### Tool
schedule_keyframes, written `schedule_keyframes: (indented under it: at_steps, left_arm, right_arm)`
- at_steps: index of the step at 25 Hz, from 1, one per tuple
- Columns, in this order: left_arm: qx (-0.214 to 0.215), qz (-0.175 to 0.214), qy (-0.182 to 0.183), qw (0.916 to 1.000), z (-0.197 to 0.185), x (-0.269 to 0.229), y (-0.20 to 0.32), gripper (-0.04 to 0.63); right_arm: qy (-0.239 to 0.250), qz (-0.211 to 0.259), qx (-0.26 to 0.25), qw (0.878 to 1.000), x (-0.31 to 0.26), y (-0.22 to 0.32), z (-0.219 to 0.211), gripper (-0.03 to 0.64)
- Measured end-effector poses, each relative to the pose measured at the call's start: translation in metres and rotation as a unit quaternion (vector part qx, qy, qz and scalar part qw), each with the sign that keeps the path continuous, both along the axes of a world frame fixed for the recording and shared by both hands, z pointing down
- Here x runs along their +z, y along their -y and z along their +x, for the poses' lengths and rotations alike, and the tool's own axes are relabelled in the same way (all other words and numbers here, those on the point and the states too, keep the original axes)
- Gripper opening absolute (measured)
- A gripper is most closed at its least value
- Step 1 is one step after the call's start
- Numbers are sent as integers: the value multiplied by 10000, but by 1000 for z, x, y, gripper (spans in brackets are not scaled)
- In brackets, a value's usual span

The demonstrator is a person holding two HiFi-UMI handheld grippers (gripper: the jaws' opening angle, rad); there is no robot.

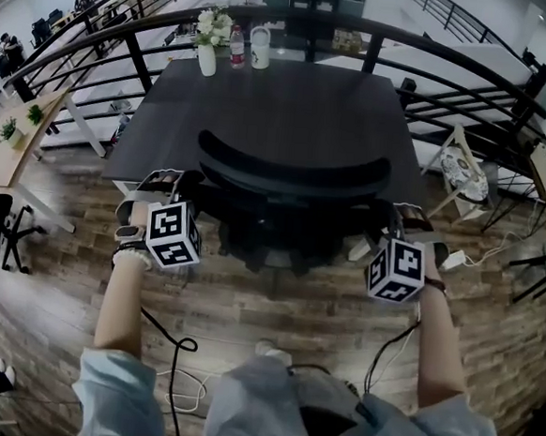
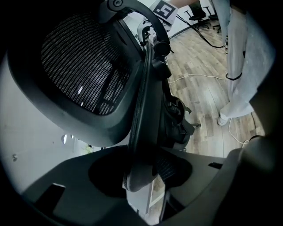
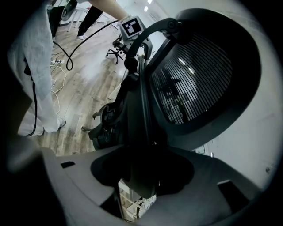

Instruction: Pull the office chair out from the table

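The dark bench (image 1: 290,120) fills upper centre; a flower vase (image 1: 207,59), a bottle (image 1: 237,48) and a white jug (image 1: 260,49) stand at its far edge. Cables (image 1: 183,346) cross the wood floor (image 1: 275,307) beneath me.

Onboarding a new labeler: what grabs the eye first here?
A black chair sits pushed in at the dark table, centre frame. The left hand-held gripper and right hand-held gripper flank it, its back's edge between their open jaws. Flowers stand at the table's far edge.
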State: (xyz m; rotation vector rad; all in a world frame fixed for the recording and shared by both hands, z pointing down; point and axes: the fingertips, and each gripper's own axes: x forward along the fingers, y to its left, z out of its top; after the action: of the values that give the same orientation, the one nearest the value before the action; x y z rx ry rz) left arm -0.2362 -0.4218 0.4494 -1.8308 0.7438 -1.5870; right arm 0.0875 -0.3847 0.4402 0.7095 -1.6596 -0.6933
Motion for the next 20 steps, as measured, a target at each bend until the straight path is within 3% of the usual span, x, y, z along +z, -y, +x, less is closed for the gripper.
schedule_keyframes:
  at_steps: [12, 20]
  left_arm:
    - [-375, -90, 110, 9992, -10, 3, -49, 193]
    - [-625, -64, 38, 9980, -10, 0, -111, 193]
  right_arm:
    - [44, -5, -214, 9998, 0, -39, -4, 183]
    - [20, 0, -415, 9991, 0, -80, -6, 183]
